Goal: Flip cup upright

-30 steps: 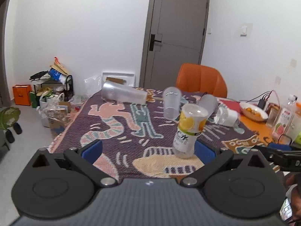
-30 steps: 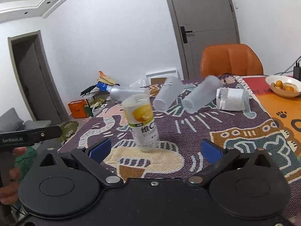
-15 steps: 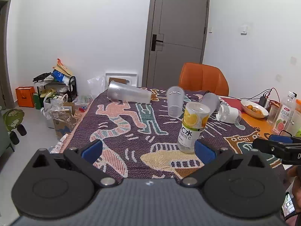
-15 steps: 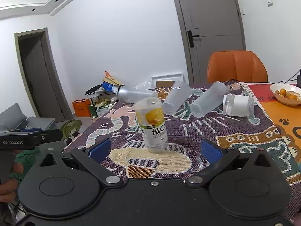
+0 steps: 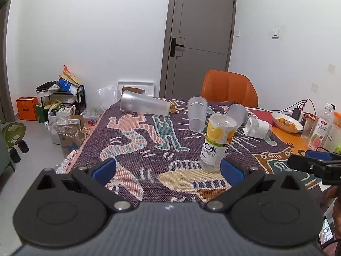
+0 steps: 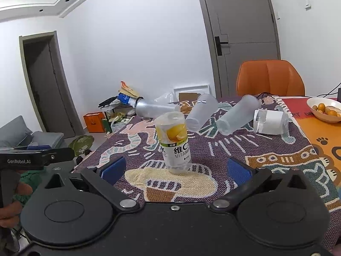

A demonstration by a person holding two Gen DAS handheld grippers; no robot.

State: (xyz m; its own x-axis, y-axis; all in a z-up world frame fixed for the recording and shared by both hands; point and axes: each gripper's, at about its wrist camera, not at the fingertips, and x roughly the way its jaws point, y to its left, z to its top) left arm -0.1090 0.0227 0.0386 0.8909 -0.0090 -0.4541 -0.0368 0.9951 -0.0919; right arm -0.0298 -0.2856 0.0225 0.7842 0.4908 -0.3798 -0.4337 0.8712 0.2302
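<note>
The lemon-label cup (image 6: 173, 142) stands on its narrow end on the patterned cloth (image 6: 266, 155), leaning a little, on the pale tan patch of the weave near the front edge of the table (image 6: 324, 140). In our left wrist view the same cup (image 5: 217, 141) sits just ahead of the right blue fingertip; we cannot tell whether they touch.

Our left claw (image 5: 167, 168) is spread wide with nothing between its pads. Our right claw (image 6: 175, 167) is likewise wide open and empty, and the cup stands just beyond the gap between its fingers, close to the middle.

Further back on the cloth lie four clear cups on their sides: a long tumbler (image 6: 154, 108) at the far left edge, a frosted cup (image 6: 201, 112), a second frosted cup (image 6: 237, 115) beside it, and a short cup with a white wrap (image 6: 270, 121) to the right.

Off the cloth on the orange table surface sits a white bowl of small oranges (image 6: 325, 108). A pink-label bottle (image 5: 320, 131) stands at the far right in the left view. An orange chair (image 6: 269, 77) is drawn up behind the table.
</note>
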